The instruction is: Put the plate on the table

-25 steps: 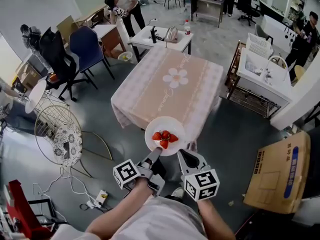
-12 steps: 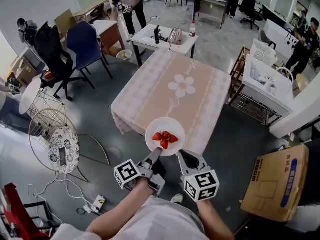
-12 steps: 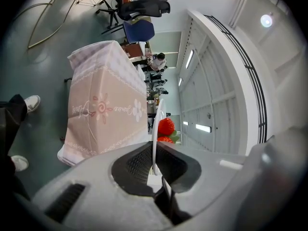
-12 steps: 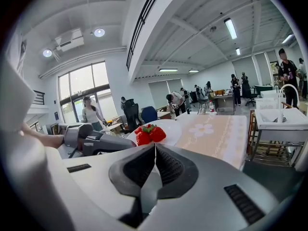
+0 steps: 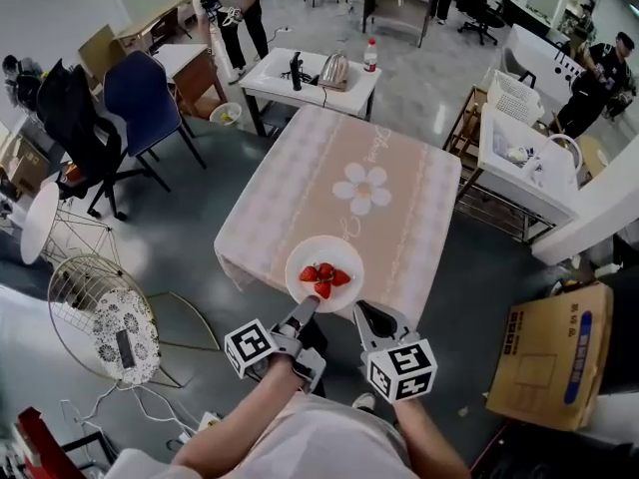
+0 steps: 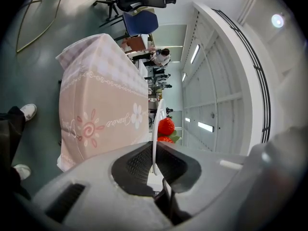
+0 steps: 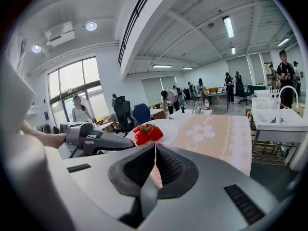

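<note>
A table (image 5: 407,223) wears a pink flowered tablecloth (image 5: 300,183).

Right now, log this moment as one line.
left hand-held gripper: shut on plate rim | right hand-held gripper: shut, empty | plate: carries strawberries, aloft at near edge of table | step: not set down

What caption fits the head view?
Left gripper holds the plate of strawberries by its rim near the pink-clothed table.

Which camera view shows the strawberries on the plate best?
The head view: it looks down on all the strawberries on the white plate. The right gripper view shows them from the side; the left gripper view, only two beside the plate's edge.
</note>
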Motion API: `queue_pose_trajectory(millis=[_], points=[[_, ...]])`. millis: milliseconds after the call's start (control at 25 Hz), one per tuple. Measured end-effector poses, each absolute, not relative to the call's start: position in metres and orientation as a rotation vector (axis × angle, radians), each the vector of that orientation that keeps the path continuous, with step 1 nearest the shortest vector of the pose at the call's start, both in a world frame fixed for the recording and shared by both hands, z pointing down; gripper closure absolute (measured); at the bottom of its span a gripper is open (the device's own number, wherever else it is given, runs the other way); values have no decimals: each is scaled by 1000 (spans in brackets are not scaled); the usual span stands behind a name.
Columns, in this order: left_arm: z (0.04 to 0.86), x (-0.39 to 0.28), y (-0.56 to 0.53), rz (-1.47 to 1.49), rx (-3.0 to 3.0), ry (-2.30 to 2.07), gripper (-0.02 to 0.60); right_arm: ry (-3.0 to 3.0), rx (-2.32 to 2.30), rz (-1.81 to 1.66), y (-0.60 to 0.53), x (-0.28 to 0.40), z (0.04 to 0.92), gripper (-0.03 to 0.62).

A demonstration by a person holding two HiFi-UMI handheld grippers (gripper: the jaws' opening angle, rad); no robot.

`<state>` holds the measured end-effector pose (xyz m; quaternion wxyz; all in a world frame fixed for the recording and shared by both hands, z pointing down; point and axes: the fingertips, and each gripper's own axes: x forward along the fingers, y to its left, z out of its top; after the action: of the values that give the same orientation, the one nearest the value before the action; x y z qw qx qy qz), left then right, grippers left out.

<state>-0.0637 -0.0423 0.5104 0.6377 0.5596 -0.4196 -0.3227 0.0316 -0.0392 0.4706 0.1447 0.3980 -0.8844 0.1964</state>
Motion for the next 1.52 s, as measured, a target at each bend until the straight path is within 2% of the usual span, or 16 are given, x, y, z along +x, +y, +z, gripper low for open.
queue_pose_trajectory(millis=[880,1520], points=[[523,-142,-135,-660,1309,-799,565,-2441,1362,587,-134,-48,462,588],[527,-135,-170,-630,1346,-802,565,-2442,1397,582,-164,-36,473,588]])
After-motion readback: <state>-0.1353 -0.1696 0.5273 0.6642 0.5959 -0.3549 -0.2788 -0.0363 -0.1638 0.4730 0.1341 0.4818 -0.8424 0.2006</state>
